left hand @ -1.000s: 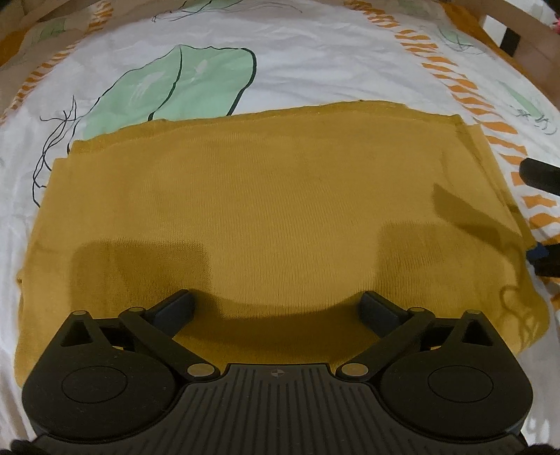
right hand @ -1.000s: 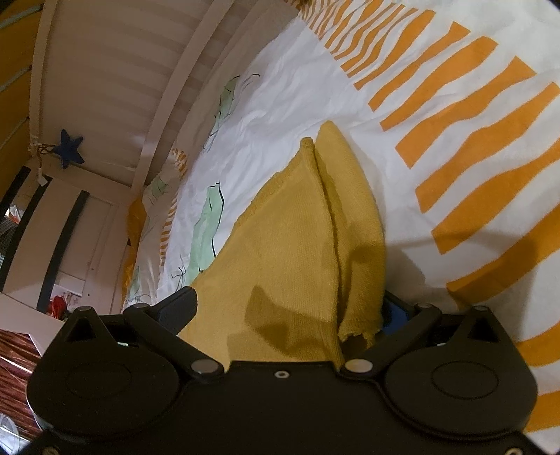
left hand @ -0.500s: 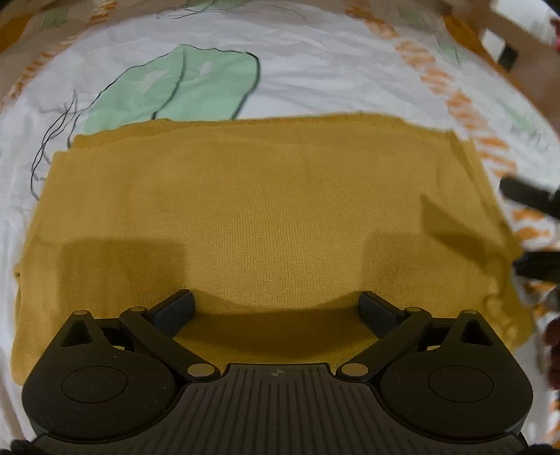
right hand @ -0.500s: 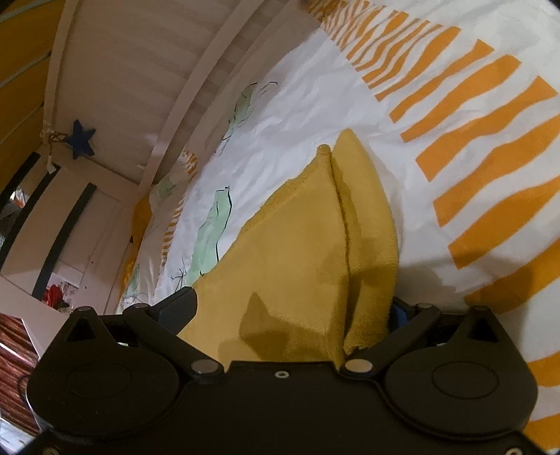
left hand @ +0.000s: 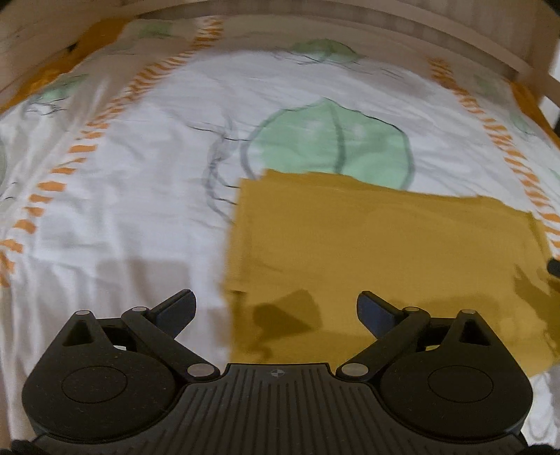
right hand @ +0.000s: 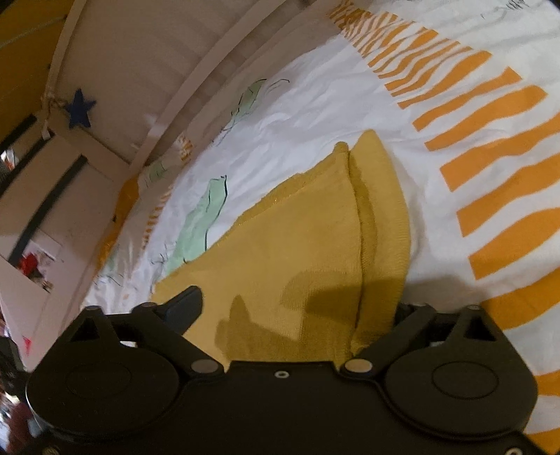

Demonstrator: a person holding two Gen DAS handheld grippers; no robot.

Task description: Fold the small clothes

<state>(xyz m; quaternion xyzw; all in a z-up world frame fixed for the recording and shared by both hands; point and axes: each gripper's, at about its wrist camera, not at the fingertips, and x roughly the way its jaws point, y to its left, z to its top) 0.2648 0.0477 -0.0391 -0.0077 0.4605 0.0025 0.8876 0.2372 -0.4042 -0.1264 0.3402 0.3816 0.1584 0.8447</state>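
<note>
A mustard-yellow knitted garment (left hand: 385, 252) lies folded flat on the bed. In the left wrist view my left gripper (left hand: 274, 311) is open and empty, above the garment's near left edge. In the right wrist view the garment (right hand: 297, 245) fills the middle, with a folded strip along its right side. My right gripper (right hand: 297, 308) is open with its jaws wide around the garment's near right corner; the right finger is hidden behind the folded strip. A dark tip of the right gripper (left hand: 553, 267) shows at the right edge of the left wrist view.
The bed sheet (left hand: 140, 157) is white with green leaf prints (left hand: 332, 140) and orange stripes (right hand: 490, 147). A pale wooden bed rail (left hand: 350, 21) runs along the far side. A blue star (right hand: 80, 108) hangs on the rail.
My left gripper has moved left and back, so the garment now sits right of centre and more bare sheet shows. My right gripper has stayed at the right corner, tilting slightly.
</note>
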